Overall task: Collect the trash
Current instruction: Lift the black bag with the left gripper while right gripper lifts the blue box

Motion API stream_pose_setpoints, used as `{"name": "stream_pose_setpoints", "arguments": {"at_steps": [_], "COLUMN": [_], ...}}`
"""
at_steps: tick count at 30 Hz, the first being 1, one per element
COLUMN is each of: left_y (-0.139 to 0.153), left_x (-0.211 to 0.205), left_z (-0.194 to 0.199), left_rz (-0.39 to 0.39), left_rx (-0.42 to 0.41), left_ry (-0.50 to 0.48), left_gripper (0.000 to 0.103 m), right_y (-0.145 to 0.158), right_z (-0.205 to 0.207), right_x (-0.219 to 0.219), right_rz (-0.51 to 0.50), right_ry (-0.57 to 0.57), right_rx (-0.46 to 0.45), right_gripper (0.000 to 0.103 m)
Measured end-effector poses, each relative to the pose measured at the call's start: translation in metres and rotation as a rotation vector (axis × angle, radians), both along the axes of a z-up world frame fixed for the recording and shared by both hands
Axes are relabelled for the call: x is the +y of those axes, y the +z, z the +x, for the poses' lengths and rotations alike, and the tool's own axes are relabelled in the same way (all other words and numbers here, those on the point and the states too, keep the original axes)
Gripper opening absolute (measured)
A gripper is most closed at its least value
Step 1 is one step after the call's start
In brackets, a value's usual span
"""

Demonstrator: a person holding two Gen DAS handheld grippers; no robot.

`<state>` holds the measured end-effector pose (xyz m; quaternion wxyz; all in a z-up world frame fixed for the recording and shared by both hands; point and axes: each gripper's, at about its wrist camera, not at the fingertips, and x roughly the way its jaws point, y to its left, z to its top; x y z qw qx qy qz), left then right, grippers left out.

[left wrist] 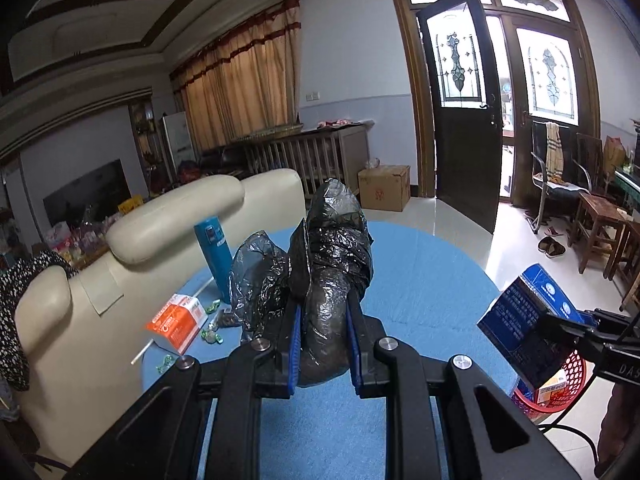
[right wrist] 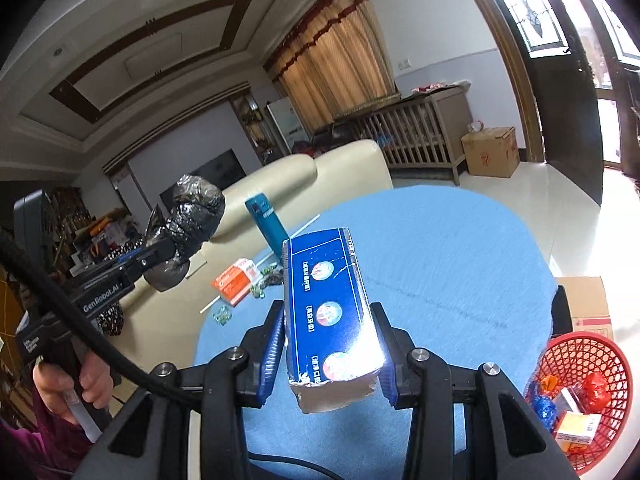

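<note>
My left gripper (left wrist: 323,312) is shut on a crumpled black plastic bag (left wrist: 332,252) and holds it above the round blue table (left wrist: 420,280). It also shows in the right wrist view (right wrist: 188,220). My right gripper (right wrist: 332,344) is shut on a dark blue carton (right wrist: 328,300), held above the table; it also shows in the left wrist view (left wrist: 520,312). A red mesh basket (right wrist: 592,360) with several pieces of trash stands on the floor at the right. An orange and white box (left wrist: 176,320), green candy wrappers (left wrist: 210,334) and a white straw (left wrist: 142,354) lie at the table's left edge.
A teal bottle (left wrist: 214,260) stands on the table near the cream sofa (left wrist: 160,232). A cardboard box (right wrist: 592,304) sits behind the basket. Wooden stools (left wrist: 600,220) and a chair stand near the open door (left wrist: 460,120).
</note>
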<state>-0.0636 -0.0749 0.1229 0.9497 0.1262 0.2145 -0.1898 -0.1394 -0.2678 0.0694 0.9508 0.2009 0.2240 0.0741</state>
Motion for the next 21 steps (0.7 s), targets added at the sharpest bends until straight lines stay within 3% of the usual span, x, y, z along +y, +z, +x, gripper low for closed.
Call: {"name": "stream_pose_setpoints", "arguments": {"at_steps": [21], "left_y": [-0.004], "left_x": [-0.032], "left_z": [-0.022], "left_rz": [0.07], "left_rx": [-0.049], "left_ry": [-0.053], "left_gripper": [0.021], "right_y": [0.005], "right_z": [-0.042], "right_x": [-0.03], "right_rz": [0.055], "right_ry": [-0.065], "right_rx": [-0.057], "right_gripper": [0.044]}}
